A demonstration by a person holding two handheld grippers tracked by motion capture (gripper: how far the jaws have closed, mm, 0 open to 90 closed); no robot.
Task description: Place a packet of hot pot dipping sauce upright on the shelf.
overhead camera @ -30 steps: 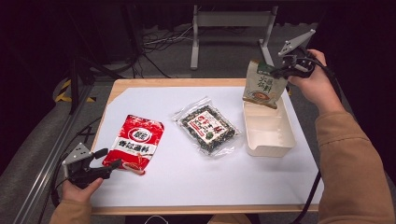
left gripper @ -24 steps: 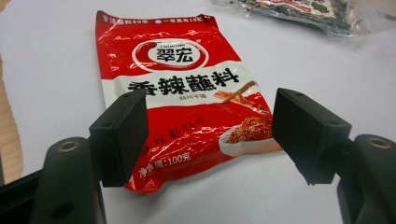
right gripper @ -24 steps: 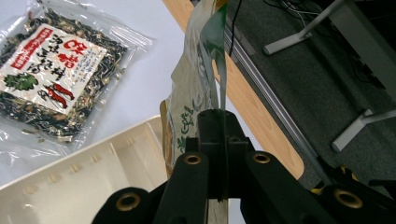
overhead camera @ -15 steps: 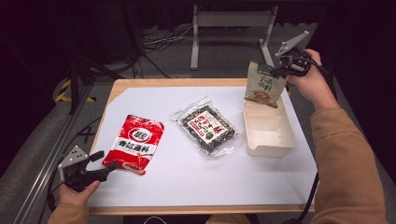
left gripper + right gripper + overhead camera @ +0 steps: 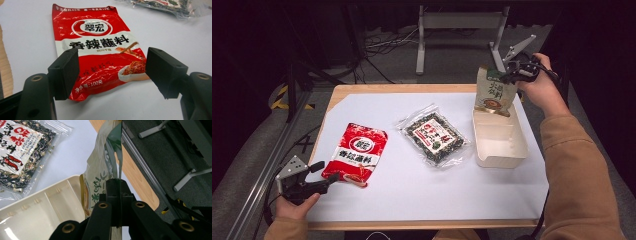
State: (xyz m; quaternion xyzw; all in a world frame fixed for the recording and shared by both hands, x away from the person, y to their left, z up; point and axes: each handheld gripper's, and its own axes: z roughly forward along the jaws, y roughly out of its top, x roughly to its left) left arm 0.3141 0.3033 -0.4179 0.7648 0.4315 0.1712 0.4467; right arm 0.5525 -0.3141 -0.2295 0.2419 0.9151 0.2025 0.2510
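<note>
Right hand-held gripper (image 5: 512, 75) pinches glossy beige pouch's (image 5: 494, 93) top seam over the ribbed cream tray (image 5: 499, 150); pouch bottom hidden. Left hand-held gripper (image 5: 112, 72) gapes wide at crinkly red sachet (image 5: 100, 50).

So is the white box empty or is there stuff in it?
Empty. The white box shows only its bare floor and walls; the beige packet hangs at its far end, pinched by the right gripper.
</note>
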